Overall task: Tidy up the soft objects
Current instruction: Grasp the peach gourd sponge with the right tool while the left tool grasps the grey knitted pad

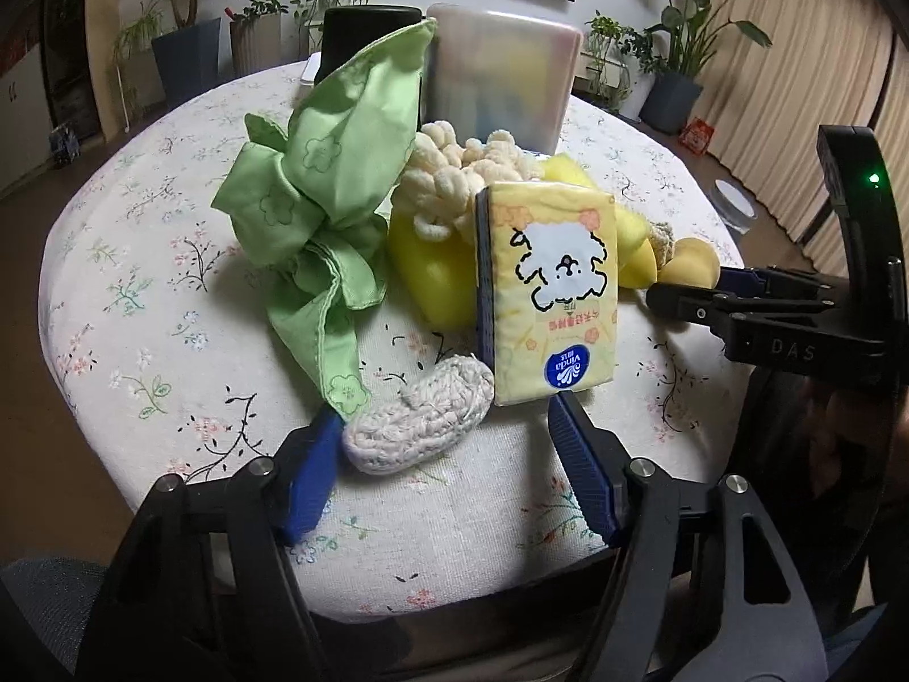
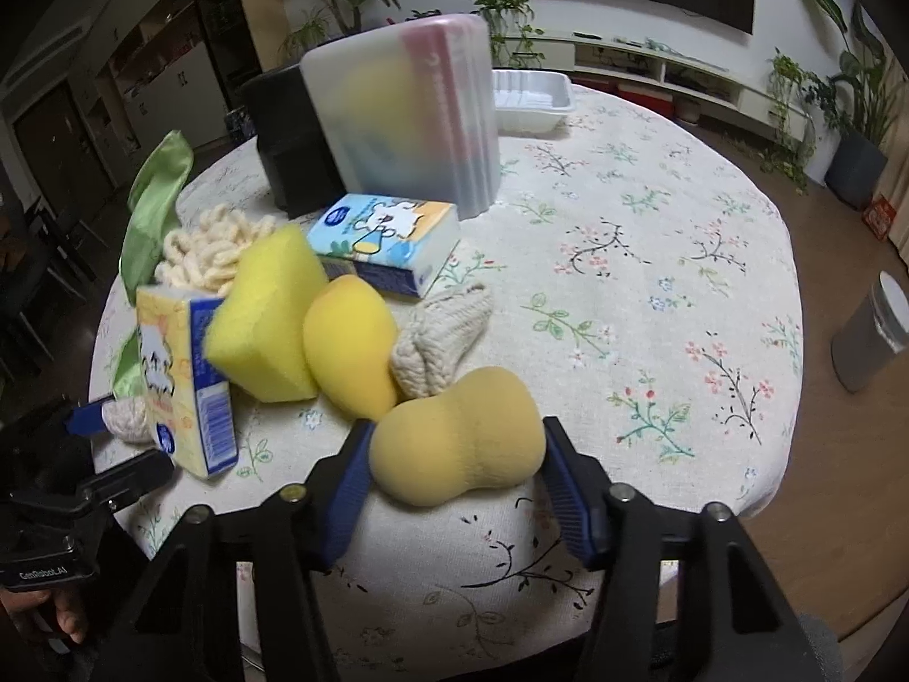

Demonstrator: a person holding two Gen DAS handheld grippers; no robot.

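A pile of soft things lies on the floral tablecloth (image 1: 170, 295). My left gripper (image 1: 446, 420) is open around a white crocheted pad (image 1: 420, 423), with a yellow tissue pack (image 1: 554, 290) standing just past its right finger. A green cloth (image 1: 324, 193), cream yarn (image 1: 454, 165) and yellow sponges (image 1: 434, 278) sit behind. My right gripper (image 2: 454, 443) is open, its fingers on either side of a tan gourd-shaped sponge (image 2: 457, 440). Beyond it lie a yellow egg sponge (image 2: 349, 349), a yellow block sponge (image 2: 267, 321), a beige knitted piece (image 2: 440, 341) and a blue tissue pack (image 2: 386, 241).
A translucent plastic bin (image 2: 406, 113) stands upright at the back beside a black box (image 2: 284, 131), with a white tray (image 2: 531, 99) behind. A grey can (image 2: 872, 335) stands on the floor to the right. Potted plants (image 1: 187, 28) line the wall.
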